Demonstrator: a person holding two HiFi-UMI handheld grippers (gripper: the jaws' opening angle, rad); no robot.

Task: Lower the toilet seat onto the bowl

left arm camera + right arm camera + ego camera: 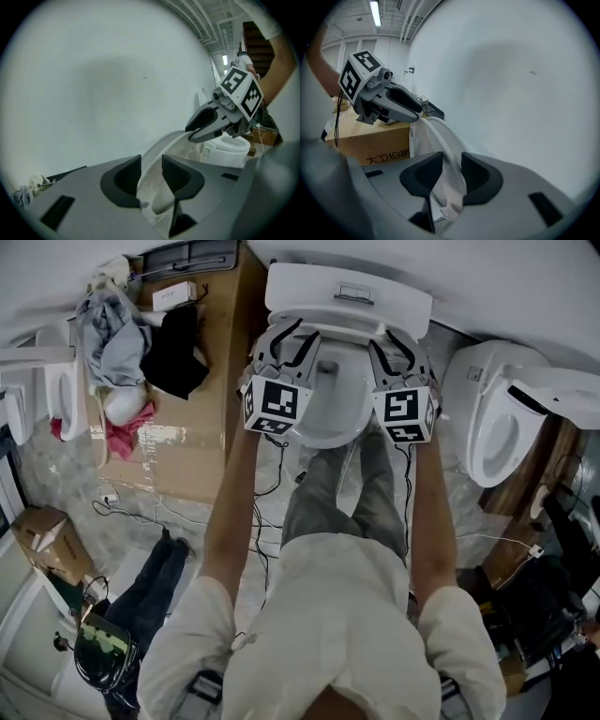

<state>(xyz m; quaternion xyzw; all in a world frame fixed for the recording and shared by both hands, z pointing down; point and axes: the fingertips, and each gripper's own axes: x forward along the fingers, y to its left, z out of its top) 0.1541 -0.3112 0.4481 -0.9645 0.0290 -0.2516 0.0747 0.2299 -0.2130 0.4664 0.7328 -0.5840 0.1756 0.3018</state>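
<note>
The white toilet (328, 413) stands at the top middle of the head view, with its tank (349, 298) against the wall. Its seat (345, 331) is tilted up, an arc running between both grippers. My left gripper (281, 343) straddles the seat's left rim (161, 154). Its pads (129, 176) stand a little apart, so it is open around the rim. My right gripper (398, 354) straddles the right rim (440, 140) the same way, open, pads (476, 173) on either side. Each gripper view shows the other gripper at the arc's far end: the right one (191, 133), the left one (418, 115).
Another toilet (497, 427) stands close on the right, and one more (56, 395) at the far left. A cardboard box (202, 427) with clothes (117, 329) on it sits left of the bowl. Cables (272, 484) trail over the floor by the person's legs (347, 493).
</note>
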